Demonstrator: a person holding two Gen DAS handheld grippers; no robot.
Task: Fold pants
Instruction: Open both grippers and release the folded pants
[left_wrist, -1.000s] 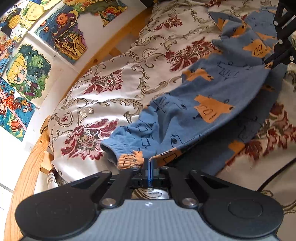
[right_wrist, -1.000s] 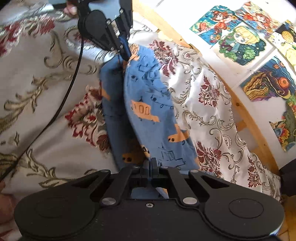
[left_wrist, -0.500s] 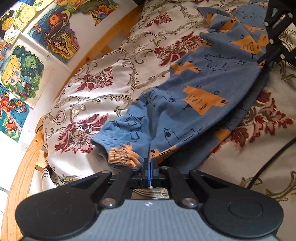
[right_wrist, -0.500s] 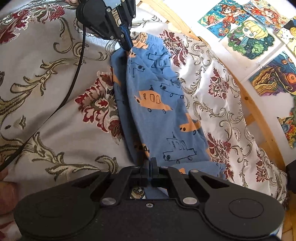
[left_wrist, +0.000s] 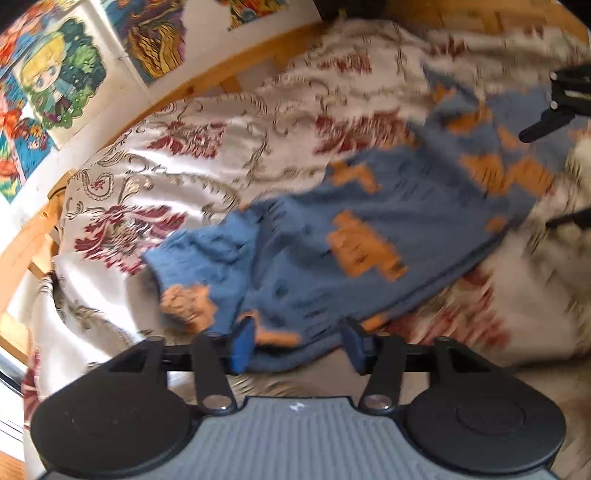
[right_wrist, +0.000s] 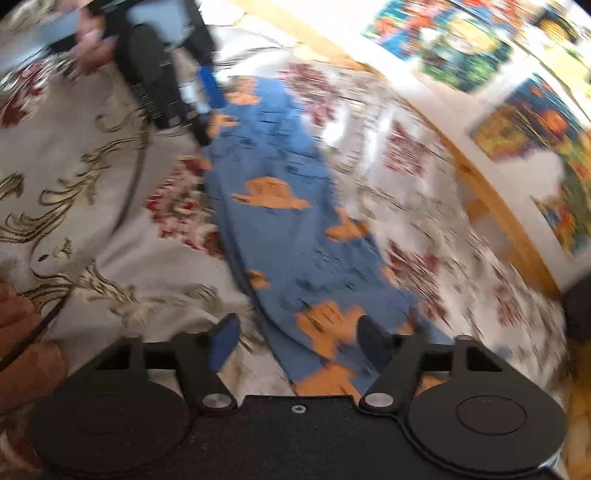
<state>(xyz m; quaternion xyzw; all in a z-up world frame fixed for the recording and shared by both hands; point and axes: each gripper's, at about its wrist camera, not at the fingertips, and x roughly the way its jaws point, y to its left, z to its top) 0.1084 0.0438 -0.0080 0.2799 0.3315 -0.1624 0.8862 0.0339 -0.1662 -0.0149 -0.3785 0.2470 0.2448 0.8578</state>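
Observation:
Blue pants (left_wrist: 369, 236) with orange prints lie folded lengthwise on the floral bedspread (left_wrist: 192, 155). In the left wrist view my left gripper (left_wrist: 299, 345) is open, its blue fingers (left_wrist: 242, 341) spread on either side of the cuff edge lying flat. Far right in that view is part of the right gripper (left_wrist: 554, 110). In the right wrist view the pants (right_wrist: 288, 229) stretch away from my right gripper (right_wrist: 295, 341), which is open over the waist end. The left gripper (right_wrist: 207, 107) stands open at the far cuff. Both views are motion-blurred.
A wooden bed rail (left_wrist: 207, 74) runs along the wall, with colourful drawings (left_wrist: 55, 85) pinned above it. A black cable (right_wrist: 129, 199) trails over the bedspread (right_wrist: 92, 221) left of the pants. A hand (right_wrist: 22, 332) shows at the right view's lower left.
Both grippers were shut on the pants ends and have opened. The pants, held slightly raised before, now lie flat on the bedspread. Both cameras are moving.

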